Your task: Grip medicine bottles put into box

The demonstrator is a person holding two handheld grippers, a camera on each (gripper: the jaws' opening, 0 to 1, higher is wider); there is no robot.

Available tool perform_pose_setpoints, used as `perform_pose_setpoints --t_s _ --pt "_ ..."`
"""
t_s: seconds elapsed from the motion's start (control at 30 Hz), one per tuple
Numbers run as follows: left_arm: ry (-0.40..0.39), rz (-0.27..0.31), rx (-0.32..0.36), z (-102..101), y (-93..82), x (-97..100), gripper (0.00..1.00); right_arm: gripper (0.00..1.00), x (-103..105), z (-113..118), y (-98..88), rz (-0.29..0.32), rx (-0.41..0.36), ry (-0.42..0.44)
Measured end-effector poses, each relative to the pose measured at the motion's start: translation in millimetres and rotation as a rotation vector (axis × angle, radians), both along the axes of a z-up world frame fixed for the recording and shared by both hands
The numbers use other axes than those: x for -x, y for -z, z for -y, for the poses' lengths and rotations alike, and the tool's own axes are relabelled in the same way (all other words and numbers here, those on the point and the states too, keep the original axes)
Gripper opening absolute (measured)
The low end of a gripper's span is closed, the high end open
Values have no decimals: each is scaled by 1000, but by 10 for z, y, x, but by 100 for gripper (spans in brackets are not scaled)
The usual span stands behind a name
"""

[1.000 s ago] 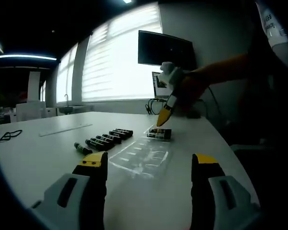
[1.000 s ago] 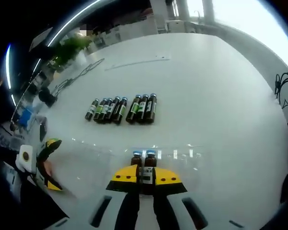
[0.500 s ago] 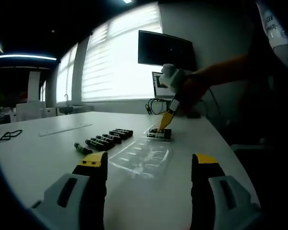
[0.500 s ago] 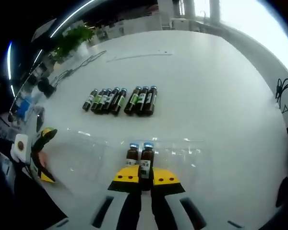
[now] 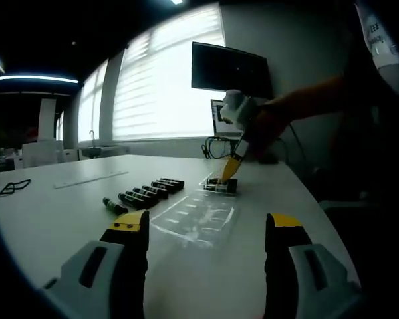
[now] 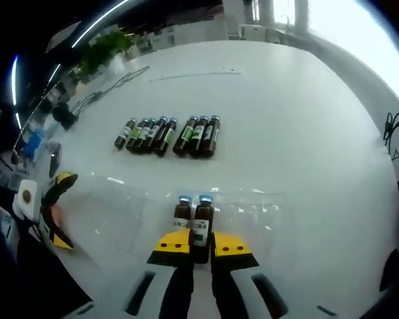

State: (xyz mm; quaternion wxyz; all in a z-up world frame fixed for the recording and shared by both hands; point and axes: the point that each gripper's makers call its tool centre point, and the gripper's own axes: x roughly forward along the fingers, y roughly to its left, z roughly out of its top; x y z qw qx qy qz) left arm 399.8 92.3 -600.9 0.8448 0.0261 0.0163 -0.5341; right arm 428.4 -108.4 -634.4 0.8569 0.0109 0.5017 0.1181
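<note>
Over the clear tray [image 6: 253, 212], right gripper [image 6: 201, 244] lowers a bottle [image 6: 201, 222]
Its fingers are clamped on the brown, blue-capped bottle, long axis pointing away, beside one [image 6: 181, 214] already seated; the spare row [image 6: 169, 135] lies beyond on the worktop [image 6: 306, 133]; the left gripper [image 5: 206, 229] waits wide open, empty, farther back

A large white table [image 5: 46, 219] stands in a dim office. Behind it, wide windows with white blinds [image 5: 163, 86] are very bright. A dark monitor [image 5: 229, 68] hangs beside them, and a ceiling light strip [image 5: 34, 80] glows.
</note>
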Motion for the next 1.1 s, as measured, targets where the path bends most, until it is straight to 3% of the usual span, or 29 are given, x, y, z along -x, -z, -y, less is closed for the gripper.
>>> perform_pose_setpoints --t_s 0.13,0.97,1.03,1.07,1.1 --pt "0 1 0 -2 -1 6 63 0 -23 -1 -43 10 -13 16" --pt "1 4 -2 -10 -3 14 63 0 -10 -21 -26 45 22 -17" --pt "1 5 -3 -9 -3 15 63 0 -11 -26 37 34 34 -23" --pt "1 5 -3 -10 -3 15 63 0 -33 -61 48 55 28 -76" --pt "1 5 -3 -10 -4 14 63 0 -22 -43 42 46 27 -37"
